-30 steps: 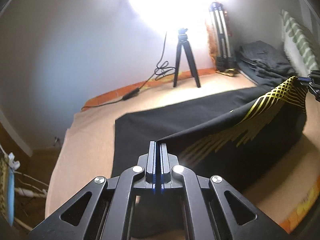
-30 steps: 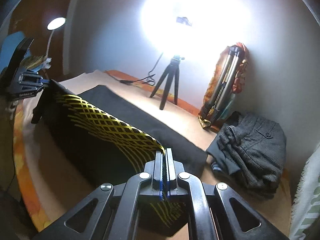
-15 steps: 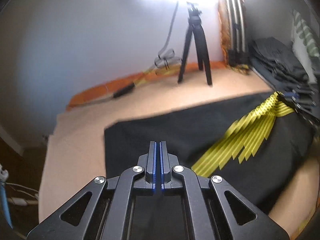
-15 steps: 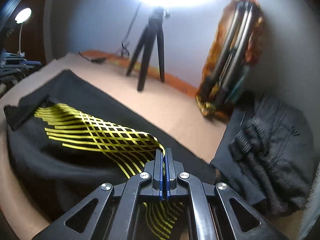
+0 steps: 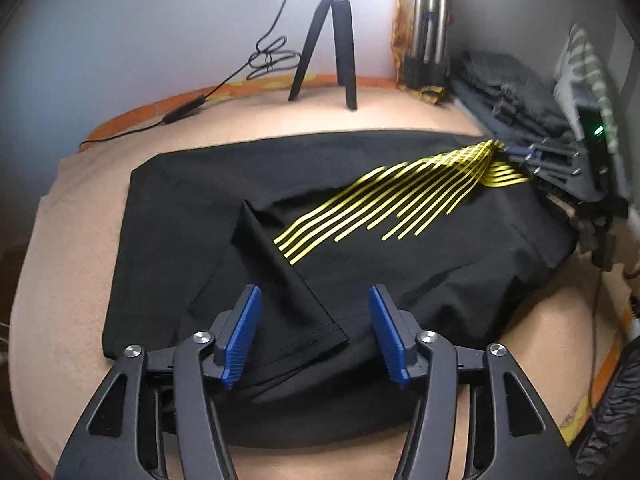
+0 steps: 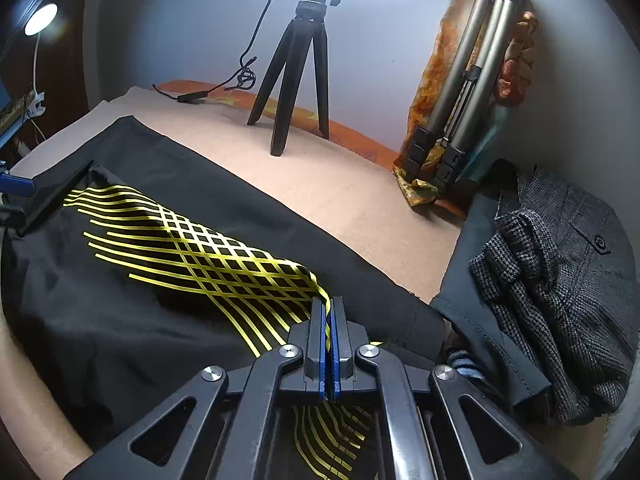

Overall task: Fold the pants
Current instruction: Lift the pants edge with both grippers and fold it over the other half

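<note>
Left wrist view shows the left gripper (image 5: 314, 330) spread wide, its blue pads (image 5: 240, 336) apart on either side of a hemmed corner of the black pants (image 5: 224, 184), which lies loose between them and is not held. The pants are spread flat across the tan blanket (image 5: 72, 208), with the printed yellow stripes (image 5: 404, 196) running off toward the far end, where the right gripper (image 5: 516, 152) can be seen pinching the cloth.

From the right wrist view, the right gripper (image 6: 330, 344) is clamped tight on the striped edge of the pants (image 6: 120, 308), a yellow fold (image 6: 320, 284) rising into the closed pads. A small black tripod (image 6: 298, 68) stands on the blanket (image 6: 320, 188) beyond, a folded silver tripod (image 6: 468, 92) leans in the corner, and a heap of grey clothes (image 6: 560, 288) lies just beside the pants.

To my eye the fabric is thin, light and limp, a little slick by its sheen. It will sag and slide rather than hold a crease, so it wants lifting by two points at once. The stitched hem corner under the left gripper looks the firmest place to grip, doubled and less likely to slip; the right hold at the striped edge looks sound already.
</note>
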`<state>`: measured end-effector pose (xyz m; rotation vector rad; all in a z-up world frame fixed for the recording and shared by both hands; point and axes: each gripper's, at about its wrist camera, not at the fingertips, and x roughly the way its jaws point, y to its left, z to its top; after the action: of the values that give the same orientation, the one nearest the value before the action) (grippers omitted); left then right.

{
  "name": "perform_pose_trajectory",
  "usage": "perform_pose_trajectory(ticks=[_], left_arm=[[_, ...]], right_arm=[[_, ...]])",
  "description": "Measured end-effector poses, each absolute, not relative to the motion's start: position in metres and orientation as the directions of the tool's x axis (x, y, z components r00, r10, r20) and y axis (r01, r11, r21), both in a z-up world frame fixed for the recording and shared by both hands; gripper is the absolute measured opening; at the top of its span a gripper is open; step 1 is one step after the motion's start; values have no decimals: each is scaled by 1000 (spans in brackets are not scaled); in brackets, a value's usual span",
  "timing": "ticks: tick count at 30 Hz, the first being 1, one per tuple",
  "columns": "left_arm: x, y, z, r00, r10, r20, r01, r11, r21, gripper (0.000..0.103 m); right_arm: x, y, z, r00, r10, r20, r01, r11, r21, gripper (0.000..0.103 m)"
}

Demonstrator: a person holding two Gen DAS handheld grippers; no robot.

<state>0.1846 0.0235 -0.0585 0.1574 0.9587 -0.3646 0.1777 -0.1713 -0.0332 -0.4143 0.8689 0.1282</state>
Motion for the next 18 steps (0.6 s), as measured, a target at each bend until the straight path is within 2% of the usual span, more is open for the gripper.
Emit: perform_pose_trajectory(ticks=[2,5,7,8,9,13,18], left_arm=[[186,19,-68,520,-160,-839,354,934,42,56],[188,22,-75,528,-114,-842,342,936,88,56],[191,33,-76,547,-101,-831,329,939,103,37],[193,40,-77,546,-100,-832,320,942,98,6],[195,44,-76,552,-98,-828,309,947,94,2],[201,60,-67,616,-85,-783,273,956,110,2],[219,79,-62,633,-77,-770,224,971,87,2]], right_arm=[[176,-171,-33,645,-58,-762,-276,912,-303,0],[176,-173,-33,643,-52,-764,-276,915,-295,0],[177,-173,-34,642,-51,-765,-277,915,-294,0],[177,-173,-34,641,-51,-766,-278,914,-294,0],[177,-173,-35,641,-52,-766,-280,913,-297,0],[177,-172,-36,640,-57,-766,-282,910,-303,0],[177,-170,-36,642,-60,-765,-284,907,-310,0]])
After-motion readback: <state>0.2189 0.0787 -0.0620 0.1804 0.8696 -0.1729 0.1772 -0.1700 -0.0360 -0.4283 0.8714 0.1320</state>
